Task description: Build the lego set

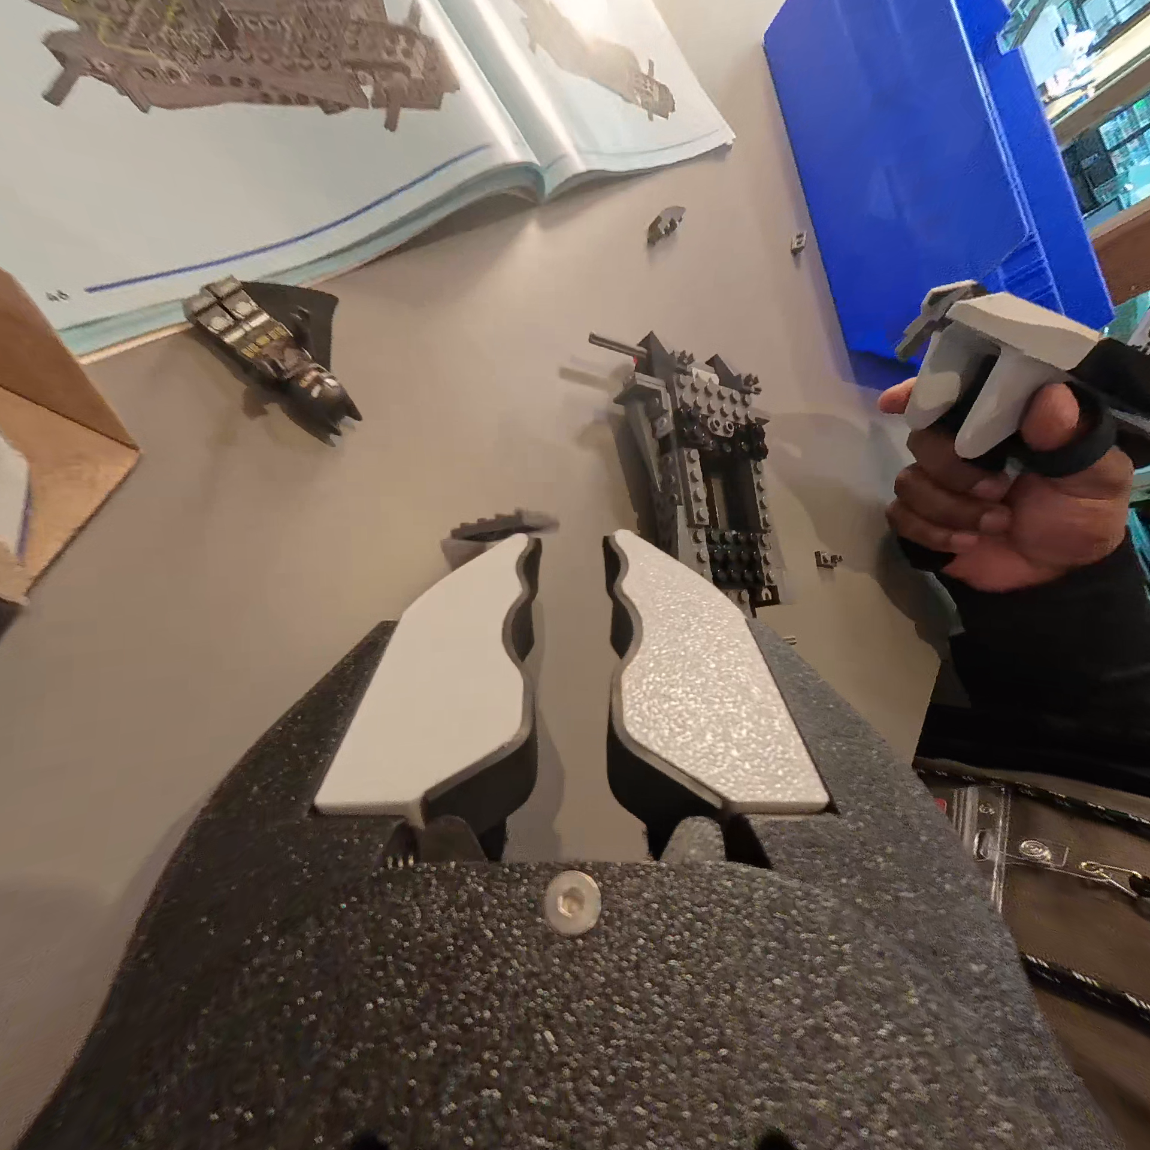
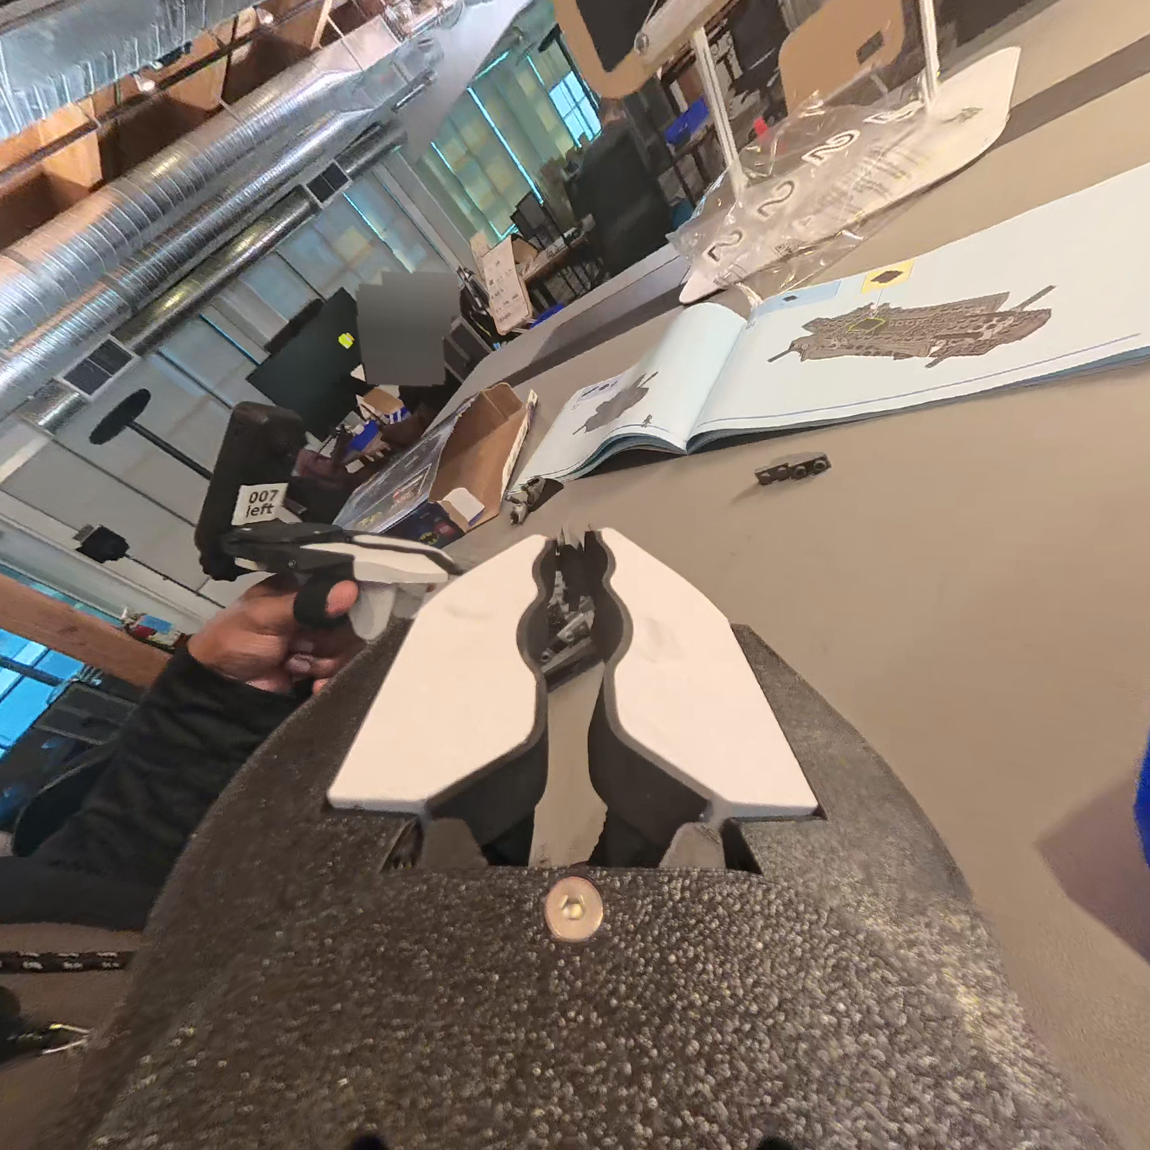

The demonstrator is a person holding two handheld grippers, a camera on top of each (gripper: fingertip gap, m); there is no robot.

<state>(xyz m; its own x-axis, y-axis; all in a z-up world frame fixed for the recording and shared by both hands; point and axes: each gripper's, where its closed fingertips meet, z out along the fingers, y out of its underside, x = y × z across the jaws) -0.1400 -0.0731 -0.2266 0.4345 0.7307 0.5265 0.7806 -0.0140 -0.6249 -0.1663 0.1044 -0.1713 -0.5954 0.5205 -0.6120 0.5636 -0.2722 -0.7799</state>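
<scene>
Brick model (image 1: 703, 473), grey-black, flat on table (image 1: 435, 435), just right of left gripper (image 1: 572, 544). Left fingers apart, nothing between; small grey piece (image 1: 498, 529) beyond left fingertip. Right gripper (image 2: 575, 538) fingers nearly together, clamped on small dark brick part (image 2: 569, 597). Open booklet (image 1: 280, 186), blue bin (image 1: 902, 186), black winged model (image 1: 274, 355) farther off.

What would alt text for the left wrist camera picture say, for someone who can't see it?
An open two-finger gripper hangs over a grey table, nothing between its fingers, a small dark brick piece just past its left tip. Beyond lie a grey-and-black brick build, an open instruction booklet and a blue bin.
</scene>
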